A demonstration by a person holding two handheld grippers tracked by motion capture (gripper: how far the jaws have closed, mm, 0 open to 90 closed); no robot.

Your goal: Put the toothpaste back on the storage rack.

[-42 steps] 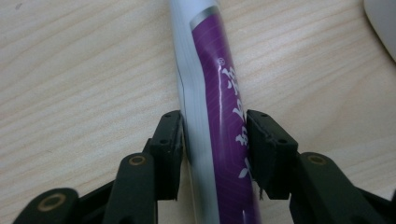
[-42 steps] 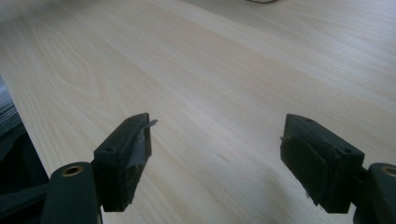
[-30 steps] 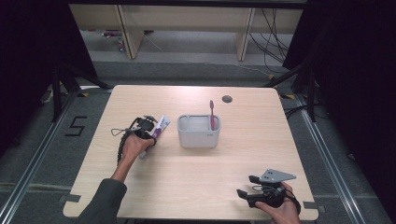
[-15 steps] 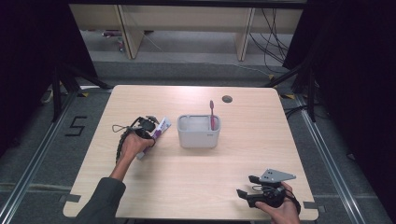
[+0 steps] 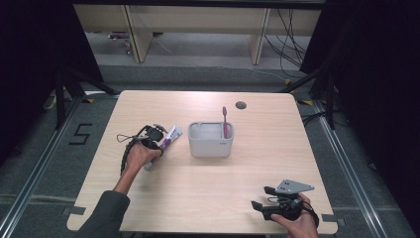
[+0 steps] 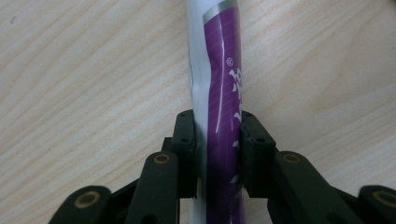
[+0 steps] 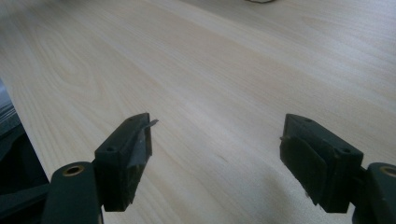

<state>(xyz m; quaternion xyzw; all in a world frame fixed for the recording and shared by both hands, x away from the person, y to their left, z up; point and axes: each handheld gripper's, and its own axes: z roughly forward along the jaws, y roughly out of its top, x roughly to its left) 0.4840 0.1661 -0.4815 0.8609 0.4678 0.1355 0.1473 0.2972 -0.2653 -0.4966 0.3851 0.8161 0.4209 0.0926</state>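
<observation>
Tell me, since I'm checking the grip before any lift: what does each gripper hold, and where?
The left gripper has just closed on the purple toothpaste tube, clamping across its body. The right gripper is open, holding nothing.

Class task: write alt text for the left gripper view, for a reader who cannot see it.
Two black jaws of the left gripper close on a purple and white toothpaste tube, their pads pressed against its sides. The tube lies on a pale wooden table and runs from between the jaws to the picture's top edge, with white lettering on its purple face.
</observation>
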